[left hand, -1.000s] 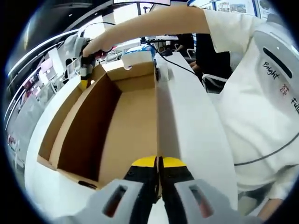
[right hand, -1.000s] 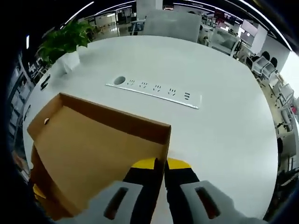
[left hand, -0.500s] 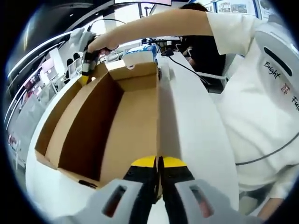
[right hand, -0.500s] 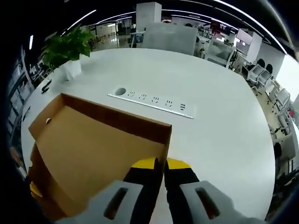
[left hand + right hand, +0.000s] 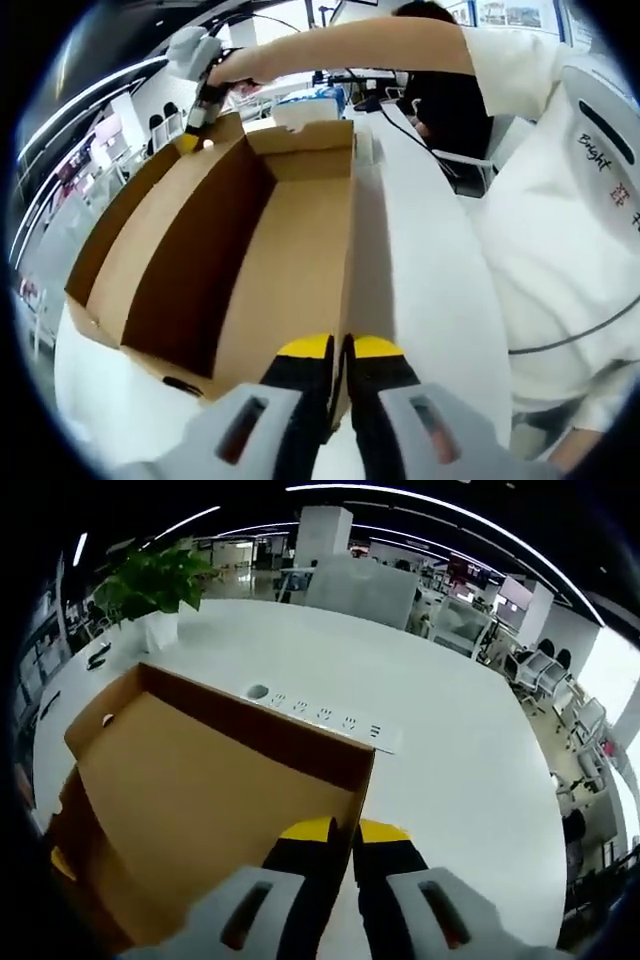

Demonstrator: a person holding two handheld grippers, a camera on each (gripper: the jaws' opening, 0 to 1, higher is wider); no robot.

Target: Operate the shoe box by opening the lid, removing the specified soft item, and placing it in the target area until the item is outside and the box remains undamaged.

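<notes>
The box [image 5: 250,240] hid the worktop [image 5: 420,260] under it, and its 7 o'clock corner ran into the dark rim. The person's sleeve [image 5: 560,200] was cut off at 3 o'clock. In the right gripper view, the lid [image 5: 200,810] covered whatever lay beneath; far desks were too small to read.

Brown plain cardboard shoe box lid [image 5: 270,250], darker shaded inside wall. Smooth white counter [image 5: 470,770]. Left hand-held gripper [image 5: 342,350]: yellow tips, black fingers, grey body. Green leafy plant [image 5: 150,580]. Person's white shirt [image 5: 560,230], black lettering.
</notes>
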